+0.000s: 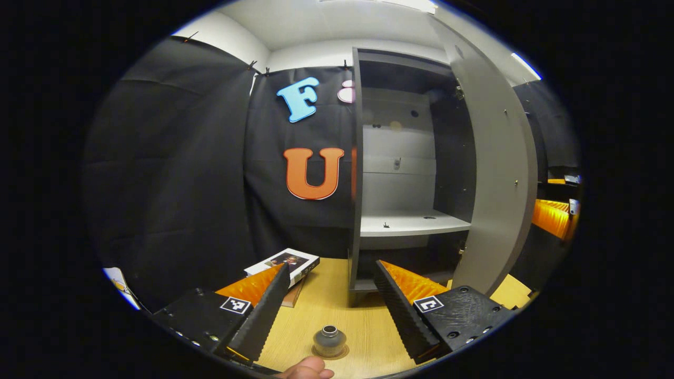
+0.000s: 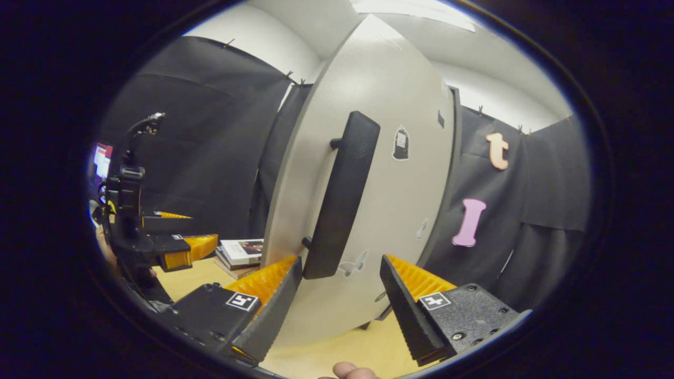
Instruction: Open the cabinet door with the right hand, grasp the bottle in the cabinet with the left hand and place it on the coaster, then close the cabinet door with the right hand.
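A small grey bottle [image 1: 329, 339] stands upright on a round brown coaster [image 1: 331, 354] on the wooden table, low between the fingers of my left gripper [image 1: 331, 267], which is open and holds nothing. The cabinet [image 1: 358, 173] is open, its shelf [image 1: 410, 225] bare, and the grey door [image 1: 497, 173] is swung out to the right. In the right gripper view the door [image 2: 384, 200] faces me with its long black handle [image 2: 342, 195]. My right gripper [image 2: 341, 260] is open, with the handle's lower end between its fingers and untouched.
A stack of books [image 1: 284, 263] lies on the table [image 1: 316, 310] left of the cabinet, also seen as books [image 2: 241, 252] beside the door. The left gripper [image 2: 158, 245] and the hand holding it show at the far left of the right gripper view.
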Tool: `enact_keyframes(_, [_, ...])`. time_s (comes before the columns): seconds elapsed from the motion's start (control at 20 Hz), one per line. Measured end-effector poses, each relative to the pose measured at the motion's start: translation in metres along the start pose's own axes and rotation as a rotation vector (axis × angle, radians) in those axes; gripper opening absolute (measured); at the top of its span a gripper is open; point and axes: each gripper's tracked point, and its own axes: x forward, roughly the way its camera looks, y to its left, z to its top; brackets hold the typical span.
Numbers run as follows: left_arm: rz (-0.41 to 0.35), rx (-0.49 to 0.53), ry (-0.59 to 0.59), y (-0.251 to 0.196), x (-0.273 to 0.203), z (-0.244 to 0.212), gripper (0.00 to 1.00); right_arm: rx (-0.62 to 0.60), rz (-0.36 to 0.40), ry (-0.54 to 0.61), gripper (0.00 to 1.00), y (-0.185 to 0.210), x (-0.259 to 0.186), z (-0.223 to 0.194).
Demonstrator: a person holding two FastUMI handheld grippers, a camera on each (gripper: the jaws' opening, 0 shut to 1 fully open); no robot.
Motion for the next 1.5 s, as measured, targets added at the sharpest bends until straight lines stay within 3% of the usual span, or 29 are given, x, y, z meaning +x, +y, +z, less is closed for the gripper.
enact_keyframes(0.2, [0.021, 0.002, -0.004, 0.005, -0.004, 0.002, 0.96, 0.007, 0.046, -0.018, 0.99, 0.005, 0.004, 0.007])
enact_keyframes(0.4, [-0.006, 0.002, -0.02, -0.014, 0.0, 0.01, 0.95, 0.03, 0.031, -0.006, 0.99, -0.011, 0.0, 0.002])
enact_keyframes(0.7, [-0.051, 0.043, -0.139, -0.071, 0.01, 0.059, 0.95, 0.159, -0.077, 0.003, 0.99, -0.07, 0.002, 0.005])
enact_keyframes(0.95, [-0.068, 0.04, -0.097, -0.128, 0.026, 0.065, 0.95, 0.29, -0.199, 0.028, 0.99, -0.107, 0.009, -0.01])
enact_keyframes(1.15, [-0.046, 0.027, -0.063, -0.151, 0.034, 0.064, 0.96, 0.393, -0.184, 0.087, 1.0, -0.103, 0.02, -0.034])
enact_keyframes(1.25, [-0.079, 0.032, -0.074, -0.161, 0.038, 0.075, 1.0, 0.383, -0.176, 0.103, 0.99, -0.107, 0.023, -0.028])
enact_keyframes(1.5, [-0.111, 0.03, -0.117, -0.161, 0.046, 0.102, 0.96, 0.328, -0.312, 0.072, 0.97, -0.133, 0.026, -0.012])
